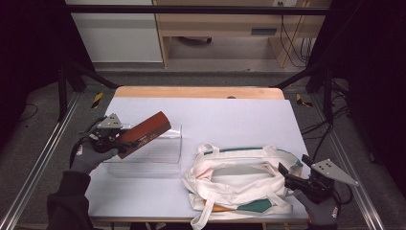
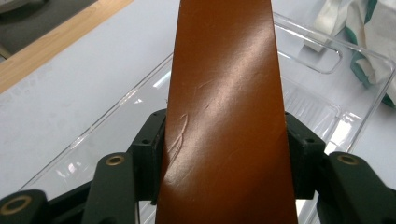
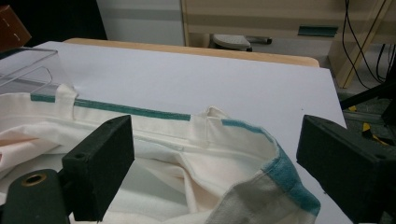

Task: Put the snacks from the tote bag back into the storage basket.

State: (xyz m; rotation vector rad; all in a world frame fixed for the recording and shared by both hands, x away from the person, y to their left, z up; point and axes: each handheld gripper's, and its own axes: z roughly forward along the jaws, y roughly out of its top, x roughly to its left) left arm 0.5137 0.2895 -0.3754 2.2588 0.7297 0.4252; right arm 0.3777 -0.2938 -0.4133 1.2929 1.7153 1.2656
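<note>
A long, flat brown leather case (image 1: 147, 130) hangs tilted over a clear plastic tray (image 1: 163, 160) on the left of the table. My left gripper (image 1: 125, 139) is shut on its lower end. In the left gripper view both pads press the sides of the case (image 2: 224, 93), with the tray (image 2: 327, 112) underneath. A white canvas tote bag with green trim (image 1: 237, 184) lies open at the front right. My right gripper (image 1: 294, 168) stands open at the bag's right end. The bag's rim (image 3: 275, 163) lies between its wide-apart jaws (image 3: 215, 158), untouched by either pad.
The pale table top (image 1: 230, 115) has a wooden strip along its far edge. Black frame bars and cables stand to both sides. In the right gripper view the tray's corner (image 3: 28, 65) and the case's tip (image 3: 10, 28) show at the far left.
</note>
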